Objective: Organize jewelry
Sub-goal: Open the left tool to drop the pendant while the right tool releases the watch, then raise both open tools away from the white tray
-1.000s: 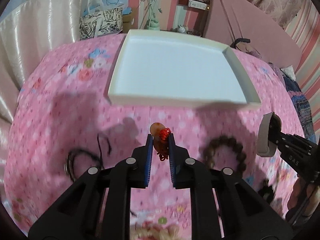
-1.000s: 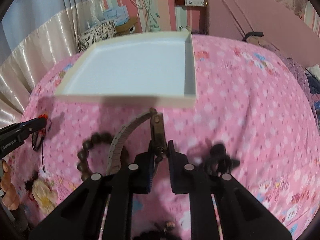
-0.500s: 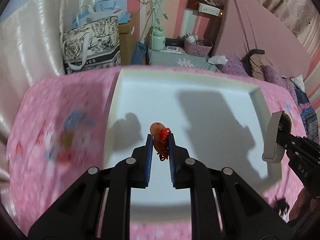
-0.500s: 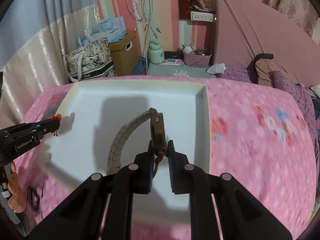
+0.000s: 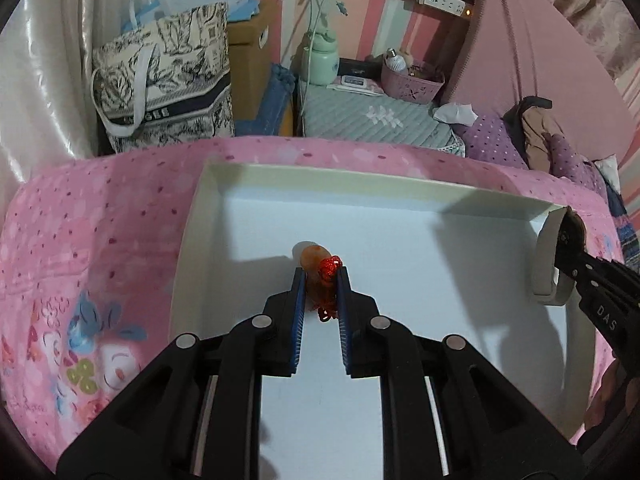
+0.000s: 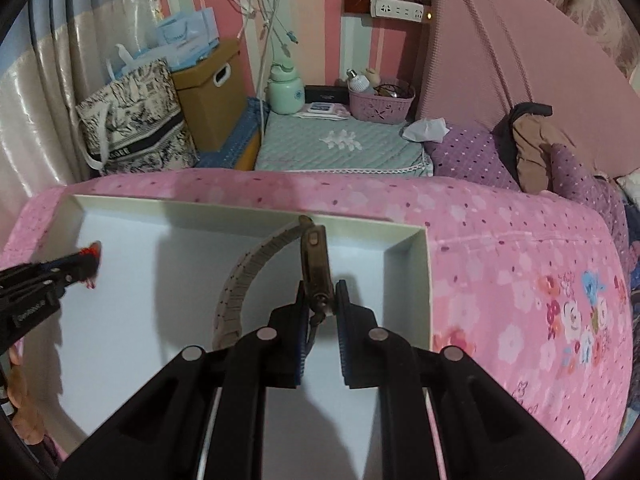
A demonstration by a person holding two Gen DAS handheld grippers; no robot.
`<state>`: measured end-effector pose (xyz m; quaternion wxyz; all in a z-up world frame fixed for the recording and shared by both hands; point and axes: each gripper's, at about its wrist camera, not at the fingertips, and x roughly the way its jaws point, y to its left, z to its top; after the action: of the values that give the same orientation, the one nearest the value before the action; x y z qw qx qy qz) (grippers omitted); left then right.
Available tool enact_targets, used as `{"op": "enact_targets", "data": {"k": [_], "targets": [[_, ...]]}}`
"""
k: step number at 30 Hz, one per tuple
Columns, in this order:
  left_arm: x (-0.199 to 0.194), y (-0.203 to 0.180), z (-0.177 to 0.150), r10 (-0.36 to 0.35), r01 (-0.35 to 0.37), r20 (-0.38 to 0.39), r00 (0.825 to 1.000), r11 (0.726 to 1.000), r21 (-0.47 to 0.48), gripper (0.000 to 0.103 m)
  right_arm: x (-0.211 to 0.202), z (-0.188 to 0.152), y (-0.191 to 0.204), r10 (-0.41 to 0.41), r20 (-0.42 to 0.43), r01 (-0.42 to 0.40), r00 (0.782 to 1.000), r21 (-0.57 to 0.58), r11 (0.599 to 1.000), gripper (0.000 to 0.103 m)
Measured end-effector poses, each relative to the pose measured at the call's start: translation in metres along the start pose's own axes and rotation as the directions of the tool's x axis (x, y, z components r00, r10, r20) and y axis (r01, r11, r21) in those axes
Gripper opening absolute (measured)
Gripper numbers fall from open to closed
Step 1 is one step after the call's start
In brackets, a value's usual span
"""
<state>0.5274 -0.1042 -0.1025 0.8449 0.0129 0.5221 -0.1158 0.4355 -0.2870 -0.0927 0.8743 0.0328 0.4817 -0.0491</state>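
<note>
My left gripper (image 5: 320,276) is shut on an orange pendant with a red knotted cord (image 5: 320,266), held above the floor of a shallow white tray (image 5: 400,248). My right gripper (image 6: 322,292) is shut on a wristwatch (image 6: 316,264) whose pale linked band (image 6: 248,276) curves off to the left, over the same white tray (image 6: 424,272) near its right wall. In the left wrist view the right gripper (image 5: 568,248) shows at the right edge with the watch band (image 5: 544,264). In the right wrist view the left gripper (image 6: 90,260) enters from the left with the red cord.
The tray lies on a pink flowered bedspread (image 5: 88,264). Beyond the bed's far edge stand a patterned tote bag (image 5: 160,80), a cardboard box (image 6: 212,92), a green bottle (image 6: 286,92) and a pink basket (image 6: 380,106). A purple dotted pillow (image 6: 468,152) lies at the right.
Both grippers moved forward from over the bedspread to above the tray, each still holding its piece. The bead bracelet and black cords on the bedspread dropped out of view.
</note>
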Motion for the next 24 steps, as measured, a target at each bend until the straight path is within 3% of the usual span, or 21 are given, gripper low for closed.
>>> {"op": "enact_targets", "data": {"k": [12, 15, 16, 17, 18, 24], "targets": [[-0.005, -0.002, -0.004, 0.018, -0.018, 0.009, 1.0, 1.0, 0.008, 0.015, 0.009, -0.002, 0.001, -0.018, -0.023, 0.018, 1.0, -0.01, 1.0, 0.014], [-0.006, -0.005, -0.004, 0.018, -0.018, 0.005, 1.0, 1.0, 0.015, 0.022, 0.006, -0.002, 0.001, -0.022, -0.034, 0.022, 0.999, -0.013, 1.0, 0.019], [-0.008, -0.006, -0.004, 0.023, -0.023, 0.007, 1.0, 1.0, 0.015, 0.026, 0.004, -0.002, 0.001, -0.025, -0.037, 0.024, 0.999, -0.014, 1.0, 0.025], [-0.011, -0.007, -0.004, 0.026, -0.026, 0.013, 1.0, 1.0, 0.014, 0.031, 0.001, -0.002, 0.002, -0.03, -0.033, 0.029, 0.999, -0.017, 0.999, 0.04], [-0.015, -0.007, -0.005, 0.025, -0.025, 0.02, 0.999, 1.0, 0.015, 0.032, -0.002, -0.002, 0.002, -0.038, -0.025, 0.037, 0.999, -0.023, 0.999, 0.043], [-0.053, -0.016, -0.012, 0.032, -0.035, 0.063, 0.998, 0.998, 0.042, 0.058, -0.039, -0.001, -0.006, 0.003, 0.009, -0.003, 1.0, -0.012, 1.0, 0.044]]}}
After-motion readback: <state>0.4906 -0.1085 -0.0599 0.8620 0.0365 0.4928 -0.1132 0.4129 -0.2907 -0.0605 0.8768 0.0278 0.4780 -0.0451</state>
